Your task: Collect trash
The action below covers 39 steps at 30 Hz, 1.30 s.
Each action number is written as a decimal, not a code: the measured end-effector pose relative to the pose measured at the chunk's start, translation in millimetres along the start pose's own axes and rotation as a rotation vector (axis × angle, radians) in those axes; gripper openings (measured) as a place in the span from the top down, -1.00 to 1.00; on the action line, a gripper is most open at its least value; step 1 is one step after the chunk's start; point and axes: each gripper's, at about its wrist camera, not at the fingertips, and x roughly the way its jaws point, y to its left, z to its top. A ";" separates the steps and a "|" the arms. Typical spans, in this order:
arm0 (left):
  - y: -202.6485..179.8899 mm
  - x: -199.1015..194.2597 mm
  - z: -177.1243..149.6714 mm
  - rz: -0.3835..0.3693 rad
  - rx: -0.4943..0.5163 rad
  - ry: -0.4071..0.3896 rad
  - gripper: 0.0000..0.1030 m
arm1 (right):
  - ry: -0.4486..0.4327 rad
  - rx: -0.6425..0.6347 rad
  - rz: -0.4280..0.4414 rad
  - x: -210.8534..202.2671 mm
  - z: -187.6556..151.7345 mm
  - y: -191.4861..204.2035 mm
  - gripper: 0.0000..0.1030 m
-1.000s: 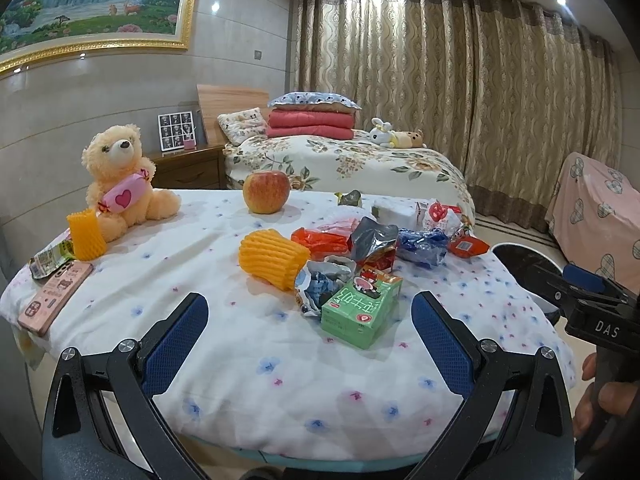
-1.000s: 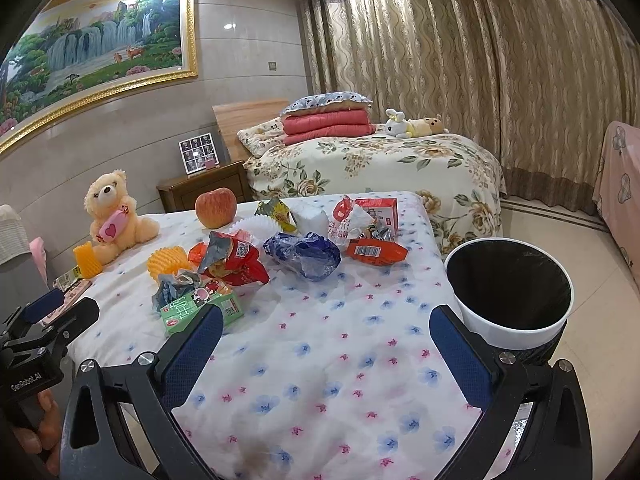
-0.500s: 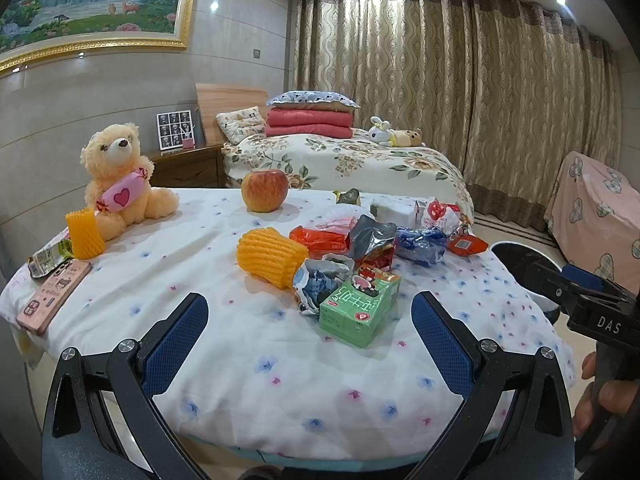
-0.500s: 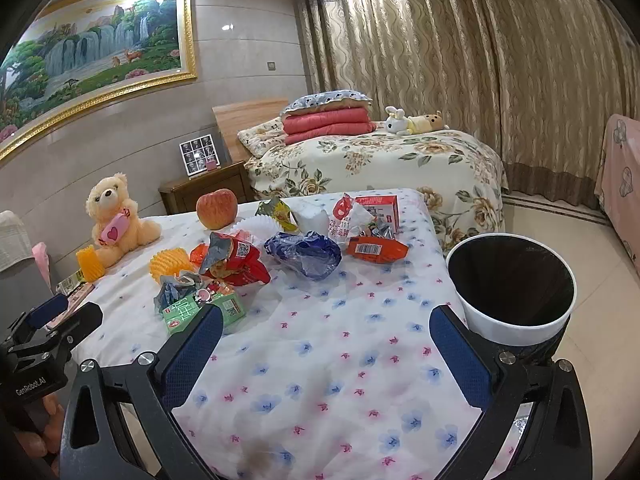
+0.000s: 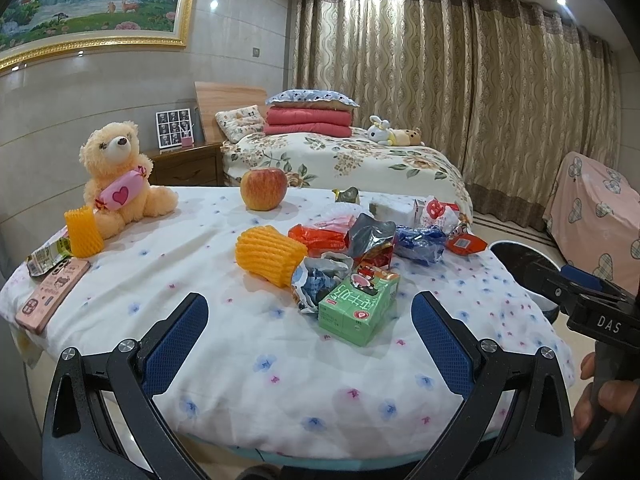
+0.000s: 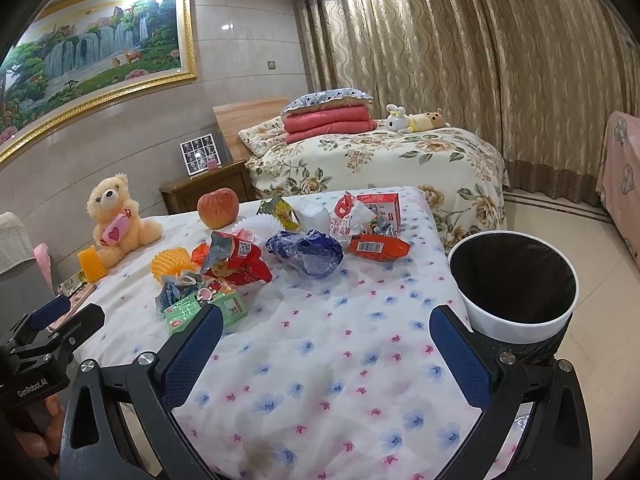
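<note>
A heap of trash lies mid-table: a green carton (image 5: 359,307) (image 6: 204,307), a crumpled silver-blue wrapper (image 5: 316,282), red snack bags (image 6: 238,261), a blue plastic bag (image 6: 308,253) and an orange packet (image 6: 378,247). A white bin with a black liner (image 6: 514,284) stands at the table's right edge. My left gripper (image 5: 308,338) hovers open at the near edge, just short of the carton, nothing in it. My right gripper (image 6: 326,350) is open over bare tablecloth, empty, with the bin beside its right finger.
A teddy bear (image 5: 116,178), an apple (image 5: 263,194), two orange foam fruit nets (image 5: 270,254) (image 5: 82,232) and a pink phone (image 5: 52,296) also sit on the flowered tablecloth (image 6: 320,364). A bed (image 6: 400,156) and a nightstand (image 5: 184,168) stand behind. A hand (image 5: 600,400) grips the right gripper's handle.
Both grippers have crept slightly closer to the table; the trash looms a little larger. Jaws stay open and nothing on the table has shifted.
</note>
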 end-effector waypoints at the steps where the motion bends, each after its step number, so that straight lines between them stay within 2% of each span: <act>1: 0.7 0.1 0.3 -0.001 -0.001 0.001 -1.00 | 0.000 0.000 0.001 0.1 0.0 -0.1 -1.00; 17: 1.1 4.3 -2.0 -0.008 0.001 0.016 -1.00 | 0.018 0.013 0.014 3.8 -2.1 -3.3 -1.00; 27: 2.9 21.2 -8.3 -0.025 -0.005 0.077 -1.00 | 0.059 0.028 0.031 15.9 -2.0 -8.4 -1.00; 39: 0.7 62.3 -15.1 -0.097 -0.003 0.191 -1.00 | 0.144 0.086 0.043 44.1 5.2 -29.3 -0.99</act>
